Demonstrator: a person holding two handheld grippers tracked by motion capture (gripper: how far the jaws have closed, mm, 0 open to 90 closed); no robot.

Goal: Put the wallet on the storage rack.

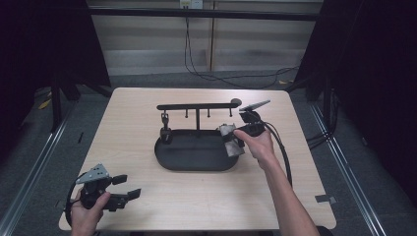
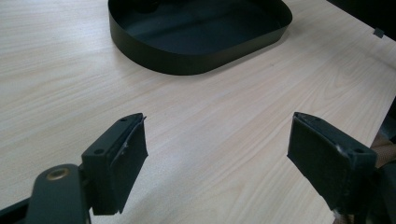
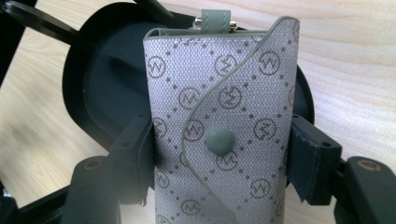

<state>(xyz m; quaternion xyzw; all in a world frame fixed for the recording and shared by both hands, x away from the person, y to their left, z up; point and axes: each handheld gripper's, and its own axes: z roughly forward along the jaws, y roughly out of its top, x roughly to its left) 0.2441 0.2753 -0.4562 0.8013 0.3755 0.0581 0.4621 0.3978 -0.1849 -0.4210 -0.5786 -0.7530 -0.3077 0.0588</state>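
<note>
High view: my right gripper (image 1: pixel 235 136) holds a grey key pouch (image 1: pixel 230 139) over the black tray (image 1: pixel 196 156)'s right end; details too small. Left gripper view: left gripper (image 2: pixel 217 154) released above bare wooden table (image 2: pixel 243 116). Right gripper view: jaws clenched on the woven, monogrammed pouch with snap button (image 3: pixel 220 141); bottom cut off.

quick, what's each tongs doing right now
Left tongs: open, holding nothing, above the bare table.
Right tongs: shut on the grey patterned key pouch, over the black tray.
</note>
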